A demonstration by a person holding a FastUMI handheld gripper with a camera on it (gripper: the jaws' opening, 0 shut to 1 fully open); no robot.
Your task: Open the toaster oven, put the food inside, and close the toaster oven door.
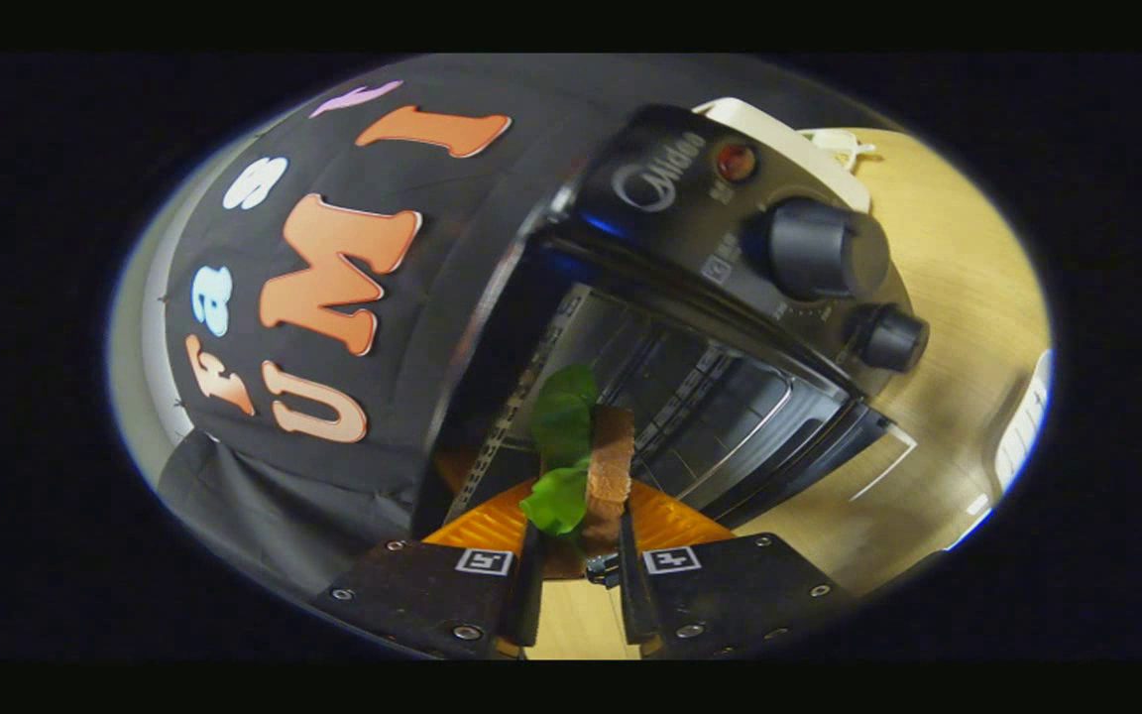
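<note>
Step in hand was judged to be the insertion: the oven (690, 327) door (809, 451) was already down, the cavity open, the food (586, 451) not yet set inside.

Gripper (579, 540) state: fingers drawn narrow and clamped on the food, one on each flank. The food (a bread slice with green leaf on its left face, sandwich-like) was held on edge, sticking out forward past the fingertips toward 12 o'clock.

Where the food was: at the mouth of the cavity, just ahead of the fingers, with the wire rack (720, 416) beyond it toward 1 o'clock. The knobs (829, 248) were seen at about 2 o'clock from the food, on the control panel.

To do it well (judgement only):
- The food should be carried deeper, over the rack, before release; a drop at the lip would likely land it on the door.
- The slice should be lowered until it was borne by the rack, then the fingers opened just enough to free it.
- The leaf was loose-looking and could be snagged on withdrawal; a straight pull-back along the finger axis would be safest.
- The left cavity wall, at 10 o'clock of the food, was close; clearance should be watched.

Pose: the tool was rolled noticeably, so the oven appeared tilted, its top leaning toward 1 o'clock. It was pointed into the opening, slightly downward, over the wooden table (958, 327).
</note>
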